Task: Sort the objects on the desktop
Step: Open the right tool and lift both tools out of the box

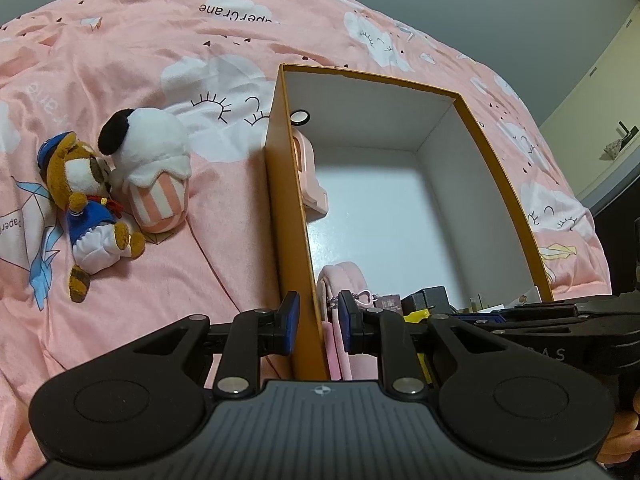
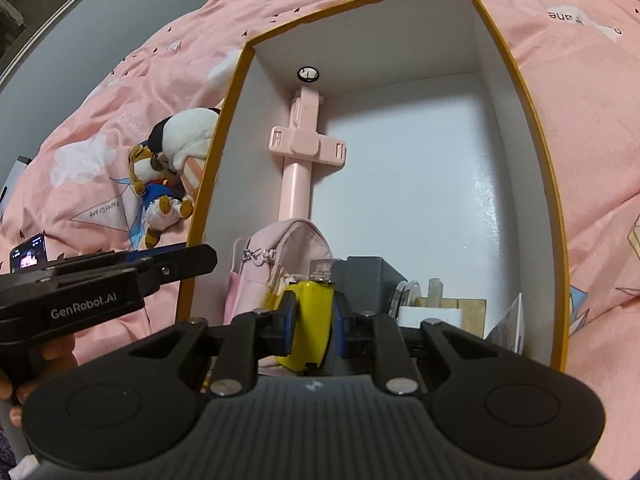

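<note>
A pink quilt [image 1: 168,80] printed with clouds covers the bed and carries everything. On it lies an open box [image 2: 538,152] with orange outer walls and a white inside. Most of the box floor is bare from the far wall down past the middle; only the near end and the left wall are taken.

Along the left wall inside lies a pink selfie stick [image 2: 298,160], its tip at the far left corner below a small black ring [image 2: 307,74] on the far wall. A pink pouch [image 2: 280,256] sits at the stick's near end. Crowded at the box's near edge are a grey block [image 2: 372,280], some wooden blocks [image 2: 460,308] and a paper [image 2: 510,328] leaning at the near right corner.

Outside, left of the box, two plush toys touch each other on open quilt, well apart from the box wall: a white dog [image 1: 148,160] and a brown bear [image 1: 90,208].

The left gripper [image 1: 318,322] straddles the box's left wall near the near corner, one pad outside and one inside, set narrow; whether they pinch the wall I cannot tell. The right gripper [image 2: 312,324] holds a yellow toy [image 2: 310,332] between its pads, over the box's near end.
</note>
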Demonstrator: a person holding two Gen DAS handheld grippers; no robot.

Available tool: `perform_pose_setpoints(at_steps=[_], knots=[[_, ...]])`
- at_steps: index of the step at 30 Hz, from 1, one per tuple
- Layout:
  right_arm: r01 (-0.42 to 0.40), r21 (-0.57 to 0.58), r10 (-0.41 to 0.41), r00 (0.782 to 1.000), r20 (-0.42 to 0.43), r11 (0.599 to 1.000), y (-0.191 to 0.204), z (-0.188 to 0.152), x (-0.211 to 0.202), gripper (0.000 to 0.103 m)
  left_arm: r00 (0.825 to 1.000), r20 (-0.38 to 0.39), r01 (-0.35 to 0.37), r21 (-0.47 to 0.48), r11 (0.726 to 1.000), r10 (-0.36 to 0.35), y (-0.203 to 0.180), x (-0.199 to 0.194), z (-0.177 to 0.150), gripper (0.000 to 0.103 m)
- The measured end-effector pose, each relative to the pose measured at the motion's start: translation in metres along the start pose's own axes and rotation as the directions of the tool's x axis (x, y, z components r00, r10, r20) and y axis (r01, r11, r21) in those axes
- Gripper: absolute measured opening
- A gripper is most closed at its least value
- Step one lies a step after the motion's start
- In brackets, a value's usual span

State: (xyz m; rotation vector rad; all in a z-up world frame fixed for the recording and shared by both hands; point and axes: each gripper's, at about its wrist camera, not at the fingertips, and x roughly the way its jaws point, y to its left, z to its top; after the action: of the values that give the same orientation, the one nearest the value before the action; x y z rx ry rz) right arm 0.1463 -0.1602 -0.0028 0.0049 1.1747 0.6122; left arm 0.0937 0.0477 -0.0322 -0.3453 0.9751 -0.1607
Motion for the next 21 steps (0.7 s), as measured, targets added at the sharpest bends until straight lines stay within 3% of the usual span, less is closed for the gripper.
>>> perform_pose_setpoints(at_steps=[6, 12, 21], knots=[[-0.04, 0.036, 0.04, 0.999, -0.01, 0.999, -0.008, 0.002, 0.004, 0.02, 1.0, 0.001, -0.001, 0.001, 1.0, 0.001, -0.001, 0.0, -0.001, 0.022], [-0.029, 0.009, 0.029, 0.999, 0.02, 1.0, -0.003, -0.004, 0.001, 0.023, 1.0, 0.005, -0.004, 0.003, 1.0, 0.004, -0.001, 0.0, 0.0, 0.022], [0.147, -0.145, -0.132, 0.986, 0.106, 0.979, 0.026, -0.009, -0.013, 0.037, 1.0, 0.027, -0.012, 0.013, 1.0, 0.011, -0.002, -0.006, 0.002, 0.022]])
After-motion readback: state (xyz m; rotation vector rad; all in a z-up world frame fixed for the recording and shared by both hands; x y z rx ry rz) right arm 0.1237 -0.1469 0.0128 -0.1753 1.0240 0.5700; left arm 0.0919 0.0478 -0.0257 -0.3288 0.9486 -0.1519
